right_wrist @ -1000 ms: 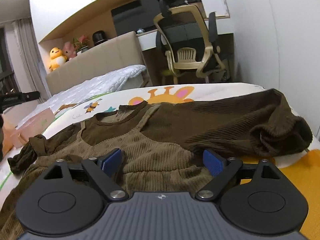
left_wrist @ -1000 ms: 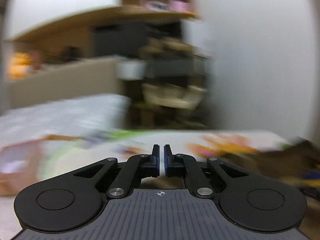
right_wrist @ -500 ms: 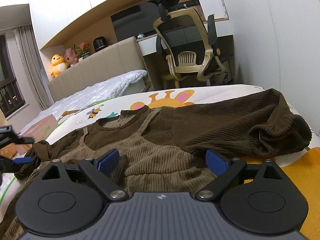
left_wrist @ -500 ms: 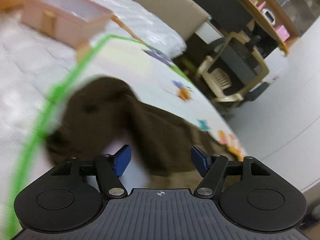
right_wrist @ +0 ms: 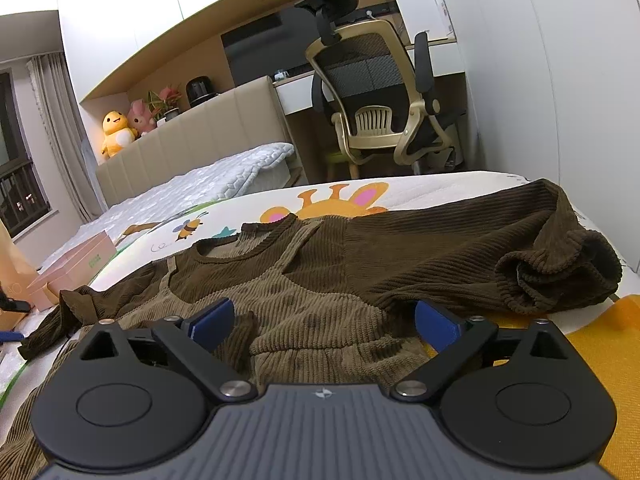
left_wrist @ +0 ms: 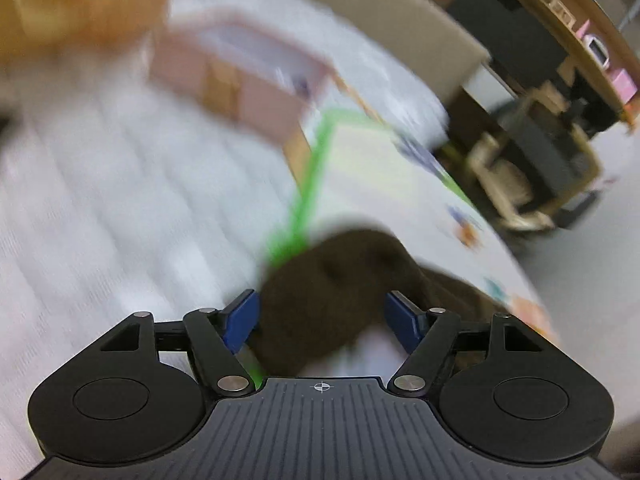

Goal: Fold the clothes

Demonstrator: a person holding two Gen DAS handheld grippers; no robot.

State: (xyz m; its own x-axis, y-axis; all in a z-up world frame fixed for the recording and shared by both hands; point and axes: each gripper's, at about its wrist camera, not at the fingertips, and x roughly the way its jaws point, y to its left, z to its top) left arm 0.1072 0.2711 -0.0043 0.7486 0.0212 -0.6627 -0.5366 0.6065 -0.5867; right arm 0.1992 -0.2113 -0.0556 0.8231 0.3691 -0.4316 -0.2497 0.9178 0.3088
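A brown corduroy garment [right_wrist: 328, 280] lies spread on a cartoon-print bed cover [right_wrist: 256, 208], neck towards the far side. Its right sleeve ends in a bunched cuff [right_wrist: 560, 276]. My right gripper [right_wrist: 324, 320] is open, low over the lighter brown front panel. In the blurred left wrist view my left gripper [left_wrist: 322, 316] is open with the dark left sleeve end [left_wrist: 324, 280] between its blue pads, not clamped. A tip of the left gripper shows in the right wrist view at the far left [right_wrist: 10, 336].
A pink box [right_wrist: 76, 264] stands on the bed by the left sleeve; it also shows in the left wrist view [left_wrist: 236, 80]. An office chair [right_wrist: 380, 92] and desk stand beyond the bed. A white wall [right_wrist: 560, 80] runs along the right. An orange patch [right_wrist: 600, 360] lies at front right.
My left gripper opened and swung down to the left sleeve end, which now sits between its pads. The right gripper lifted slightly and stays open over the garment.
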